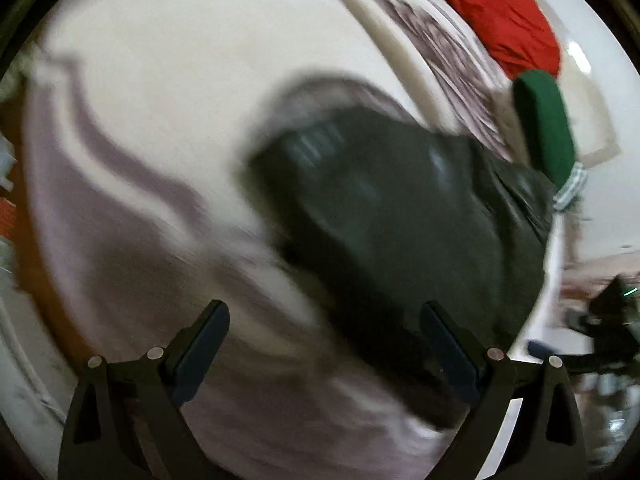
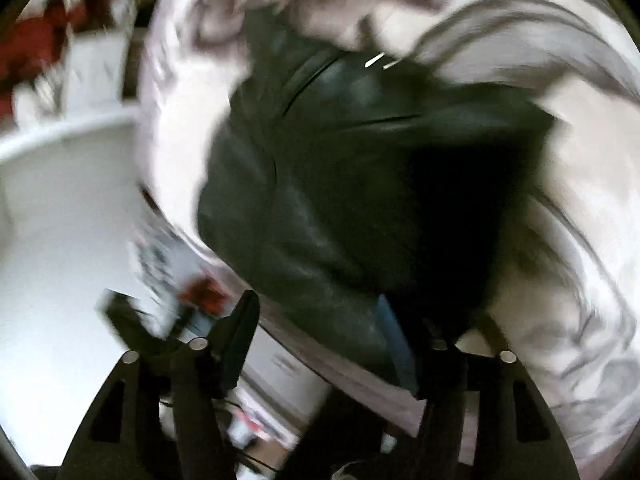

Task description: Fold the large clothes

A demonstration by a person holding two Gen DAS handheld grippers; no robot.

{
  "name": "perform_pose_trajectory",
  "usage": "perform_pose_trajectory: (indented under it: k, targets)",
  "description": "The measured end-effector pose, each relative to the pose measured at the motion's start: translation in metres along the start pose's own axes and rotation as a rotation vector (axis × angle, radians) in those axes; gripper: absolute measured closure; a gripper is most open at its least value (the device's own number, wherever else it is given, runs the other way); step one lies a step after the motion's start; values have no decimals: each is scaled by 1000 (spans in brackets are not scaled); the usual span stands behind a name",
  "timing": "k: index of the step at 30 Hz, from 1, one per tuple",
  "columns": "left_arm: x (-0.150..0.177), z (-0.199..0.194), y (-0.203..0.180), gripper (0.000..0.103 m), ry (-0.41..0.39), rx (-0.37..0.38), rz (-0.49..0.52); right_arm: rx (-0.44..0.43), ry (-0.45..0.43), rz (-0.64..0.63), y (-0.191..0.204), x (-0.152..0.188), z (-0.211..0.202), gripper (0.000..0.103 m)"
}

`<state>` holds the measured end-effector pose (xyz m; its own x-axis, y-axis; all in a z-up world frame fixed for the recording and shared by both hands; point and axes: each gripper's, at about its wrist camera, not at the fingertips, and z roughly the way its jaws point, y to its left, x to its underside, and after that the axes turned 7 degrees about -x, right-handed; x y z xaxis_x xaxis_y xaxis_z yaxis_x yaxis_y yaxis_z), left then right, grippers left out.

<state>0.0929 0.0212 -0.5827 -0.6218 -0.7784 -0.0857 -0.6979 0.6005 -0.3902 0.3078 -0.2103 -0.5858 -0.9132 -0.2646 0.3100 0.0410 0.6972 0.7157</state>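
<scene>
On the pale bedsheet (image 1: 168,80) lies the dark garment (image 1: 400,216), bunched (both views blurred). Left gripper (image 1: 324,344) gapes wide, empty; only its view shows a red cloth (image 1: 500,12). Right gripper (image 2: 320,344) stands apart, unclamped, over the garment's edge.

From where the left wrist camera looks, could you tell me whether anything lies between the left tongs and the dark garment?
Nothing visible does. The left tongs stand open above the bed sheet, and the dark garment lies uncovered on it just ahead, reaching down to the right-hand finger. The picture is motion-blurred, so small things could be missed.
</scene>
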Motion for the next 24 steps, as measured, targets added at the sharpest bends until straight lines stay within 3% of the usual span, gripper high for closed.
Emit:
perform_pose_trajectory:
  k: [3,8,12,17,20,24]
  targets:
    - [11,38,-13,6,93,134,-64,-98,-75,107,-54,13,-6,35]
    - [13,58,-31,6,84,193,-88,-266,-115,193,-119,-2,12,28]
    - [8,62,-33,6,78,218,-99,-400,-101,149,-127,-28,35,18]
    - [7,61,-35,7,34,242,-142,-392,-70,79,-111,-55,58,17]
    - [7,51,-38,32,-62,248,-159,-378,-93,69,-103,-56,68,18]
    - [5,36,-49,49,-118,252,-151,-391,-128,85,-95,-54,57,32]
